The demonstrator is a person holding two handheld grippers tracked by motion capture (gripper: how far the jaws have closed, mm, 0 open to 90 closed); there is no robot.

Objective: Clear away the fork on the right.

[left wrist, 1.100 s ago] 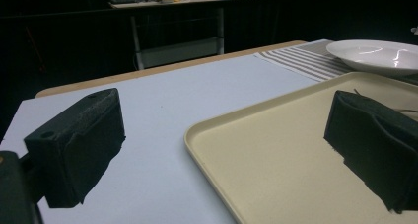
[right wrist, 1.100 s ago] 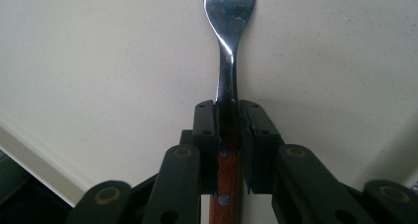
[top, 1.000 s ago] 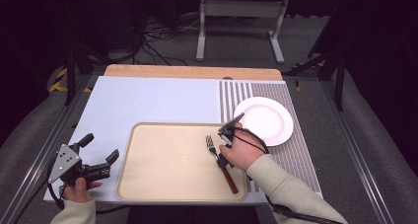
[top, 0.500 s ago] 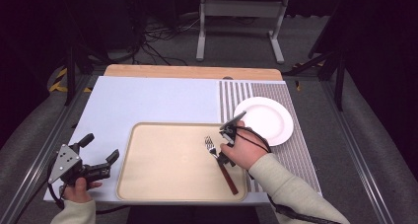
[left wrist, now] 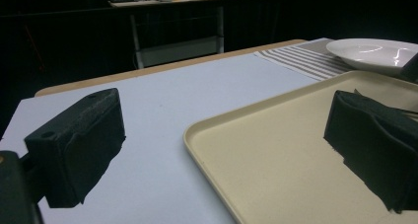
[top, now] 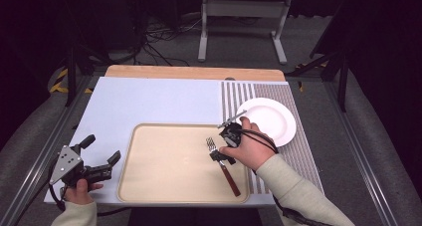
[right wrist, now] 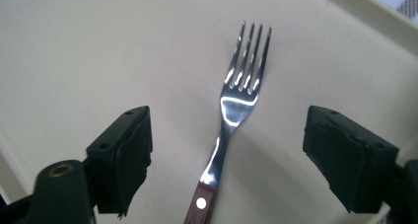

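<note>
Fork flat on the beige tray, toward its 3 o'clock side in the high view, tines toward 11 o'clock, wooden handle toward 5 o'clock. Polished steel head and neck, one rivet visible in the brown handle. In the right gripper view, fork centred between the two black jaws, tines toward 12 o'clock, neither jaw touching it.

Right hand-held gripper directly over the fork's neck, jaws spread wide on either side of it, gripping nothing. Right hand wrapped around its body, black cable looping over the wrist.

White plate at 2 o'clock from the fork, on the striped mat, just beyond the tray's rim; seen also in the left gripper view past the tray's far edge.

Left hand-held gripper at 9 o'clock from the tray, just off its rim above the pale blue counter, jaws wide apart and empty, grey three-cornered plate on top, left hand below it.
</note>
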